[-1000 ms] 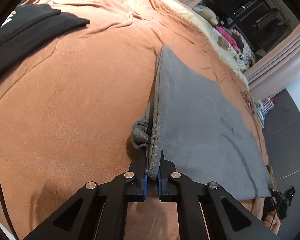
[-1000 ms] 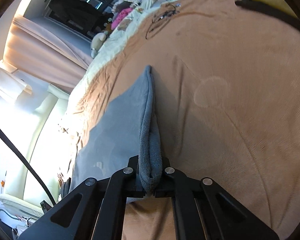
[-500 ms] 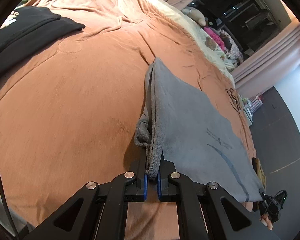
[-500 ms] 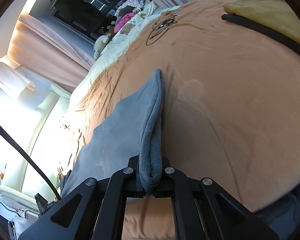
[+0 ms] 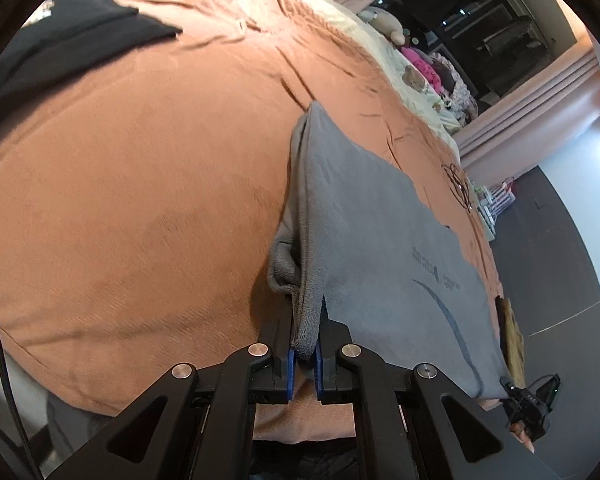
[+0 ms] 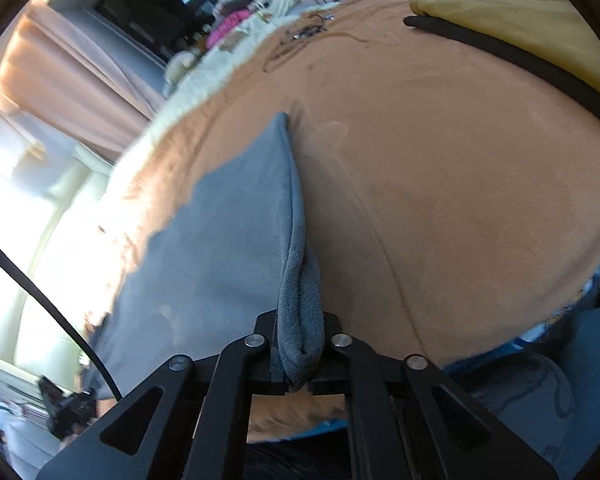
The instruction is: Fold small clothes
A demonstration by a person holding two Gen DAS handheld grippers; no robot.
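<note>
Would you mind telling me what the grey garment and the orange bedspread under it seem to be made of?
Grey garment: looks like soft knit fleece or terry, matte, with a looped nap showing at the folded edge.
Orange bedspread: seemingly plush, brushed fabric; darker swipe marks in the pile suggest a short velvety nap.

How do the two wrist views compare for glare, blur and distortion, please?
Right wrist view: strong window glare washes out the left side, the far room is smeared, and the grey garment between the opening right tongs stays fairly sharp. Left wrist view: even light, no glare, crisp on the left tongs. Both views bulge the orange blanket with fisheye curvature.
</note>
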